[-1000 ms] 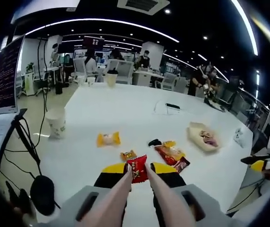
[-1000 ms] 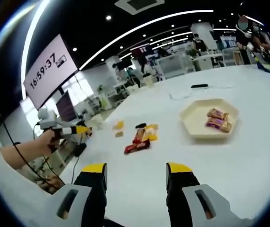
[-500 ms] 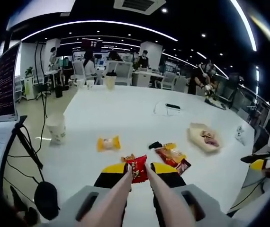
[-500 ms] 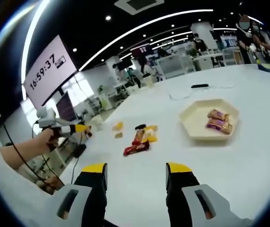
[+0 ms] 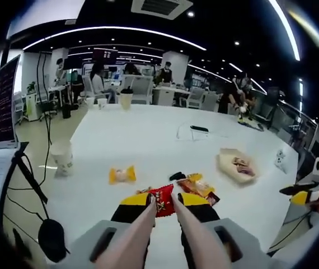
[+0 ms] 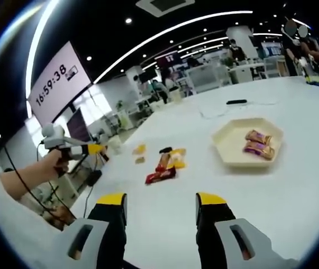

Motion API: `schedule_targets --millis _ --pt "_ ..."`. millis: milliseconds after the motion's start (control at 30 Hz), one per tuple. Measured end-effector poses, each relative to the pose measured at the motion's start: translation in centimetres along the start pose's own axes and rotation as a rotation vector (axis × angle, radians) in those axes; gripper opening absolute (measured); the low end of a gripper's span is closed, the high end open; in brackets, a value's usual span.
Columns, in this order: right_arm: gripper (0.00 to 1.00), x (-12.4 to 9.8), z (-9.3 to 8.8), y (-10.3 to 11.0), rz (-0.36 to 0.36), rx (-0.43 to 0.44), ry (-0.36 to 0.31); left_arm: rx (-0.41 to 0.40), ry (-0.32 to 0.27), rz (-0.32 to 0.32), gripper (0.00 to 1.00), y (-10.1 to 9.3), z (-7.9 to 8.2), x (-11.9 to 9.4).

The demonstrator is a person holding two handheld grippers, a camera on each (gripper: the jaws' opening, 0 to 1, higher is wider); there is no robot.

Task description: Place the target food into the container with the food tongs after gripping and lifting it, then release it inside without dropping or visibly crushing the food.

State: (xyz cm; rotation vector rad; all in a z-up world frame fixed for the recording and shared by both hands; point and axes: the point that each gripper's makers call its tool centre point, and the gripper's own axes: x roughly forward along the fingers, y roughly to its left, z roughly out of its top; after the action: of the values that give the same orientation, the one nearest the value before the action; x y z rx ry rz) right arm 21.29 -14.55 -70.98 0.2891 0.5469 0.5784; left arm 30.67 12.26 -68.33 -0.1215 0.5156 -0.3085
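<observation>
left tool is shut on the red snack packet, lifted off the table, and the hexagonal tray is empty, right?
Not quite. The tray is not empty: the right gripper view shows two wrapped snacks lying in it. The rest holds: in the left gripper view the left tool is shut on the red snack packet, held above the table.

An open office with a dark ceiling, curved light strips (image 5: pixel 120 27), desks and chairs (image 5: pixel 142 89).
</observation>
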Motion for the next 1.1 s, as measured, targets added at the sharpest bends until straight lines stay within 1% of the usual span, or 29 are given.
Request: schedule_targets --millis 167,233,333,567,800,1100 --pt "0.49 0.0 0.0 0.1 0.005 -0.003 0.003 0.008 -0.005 -0.015 0.17 -0.5 0.4 0.1" --pt "0.49 0.0 -0.1 0.1 0.004 -0.003 0.004 -0.017 -0.014 -0.027 0.17 -0.8 0.6 0.1" --pt "0.49 0.0 0.0 0.2 0.008 0.002 -0.001 -0.006 -0.010 -0.035 0.17 -1.1 0.7 0.2" --pt "0.49 -0.1 0.1 0.2 0.006 0.002 -0.007 -0.003 -0.028 -0.062 0.17 -2.1 1.4 0.3" --pt "0.49 -0.2 0.0 -0.2 -0.007 0.007 -0.013 0.001 -0.029 -0.084 0.17 -2.9 1.6 0.5" --pt "0.49 -0.6 0.0 -0.4 -0.016 0.011 -0.022 0.017 -0.045 -0.114 0.16 -4.3 2.3 0.7"
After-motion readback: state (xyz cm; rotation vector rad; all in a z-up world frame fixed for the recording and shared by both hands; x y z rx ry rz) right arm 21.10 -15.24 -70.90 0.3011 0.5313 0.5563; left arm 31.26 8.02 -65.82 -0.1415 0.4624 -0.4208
